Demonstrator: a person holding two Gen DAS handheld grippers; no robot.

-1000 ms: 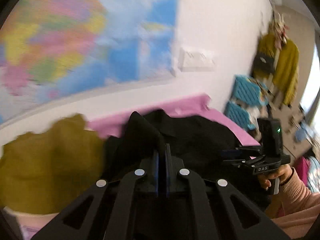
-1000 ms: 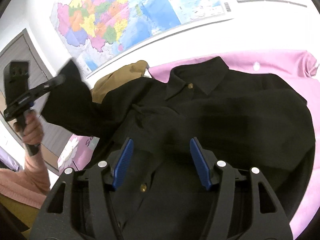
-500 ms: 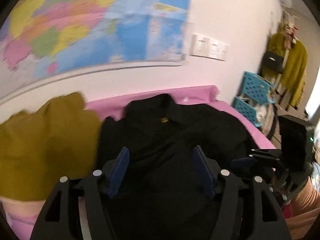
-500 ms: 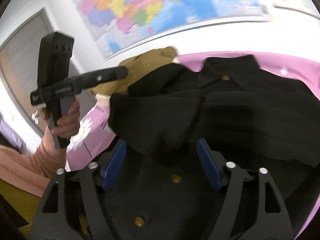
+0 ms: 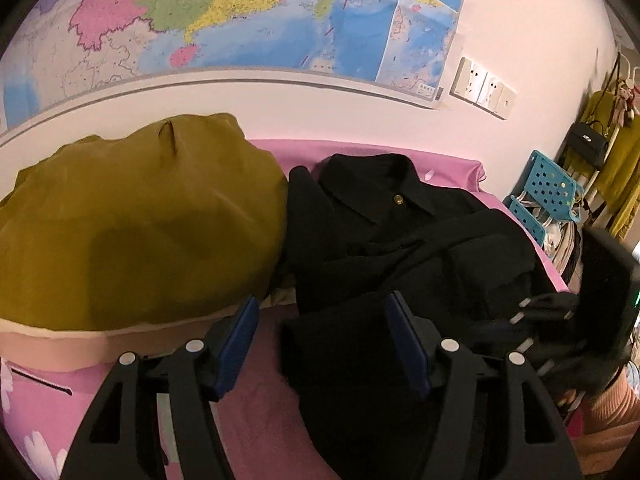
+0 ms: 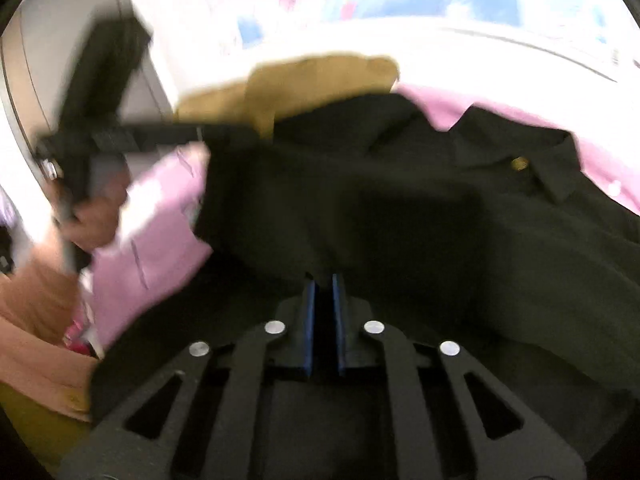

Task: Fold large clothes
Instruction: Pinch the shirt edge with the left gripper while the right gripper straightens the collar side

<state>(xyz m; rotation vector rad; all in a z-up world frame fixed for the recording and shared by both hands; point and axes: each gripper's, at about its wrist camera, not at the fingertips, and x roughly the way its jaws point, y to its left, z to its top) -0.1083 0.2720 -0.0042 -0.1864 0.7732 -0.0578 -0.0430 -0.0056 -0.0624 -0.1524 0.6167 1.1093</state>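
Black shirt (image 5: 400,248) sprawls on the pink bed (image 5: 256,412), looks floppy and light, so I'd pinch hems; right hand-held gripper (image 6: 323,280) is closing on cloth, left hand-held gripper (image 5: 322,344) gapes empty.

Warm indoor light is filling the left view, sharp except a smeared patch at 3 o'clock. The right view is blurring throughout, its wall (image 6: 460,44) blowing out white at 12 o'clock. Fisheye edges are bending and darkening.
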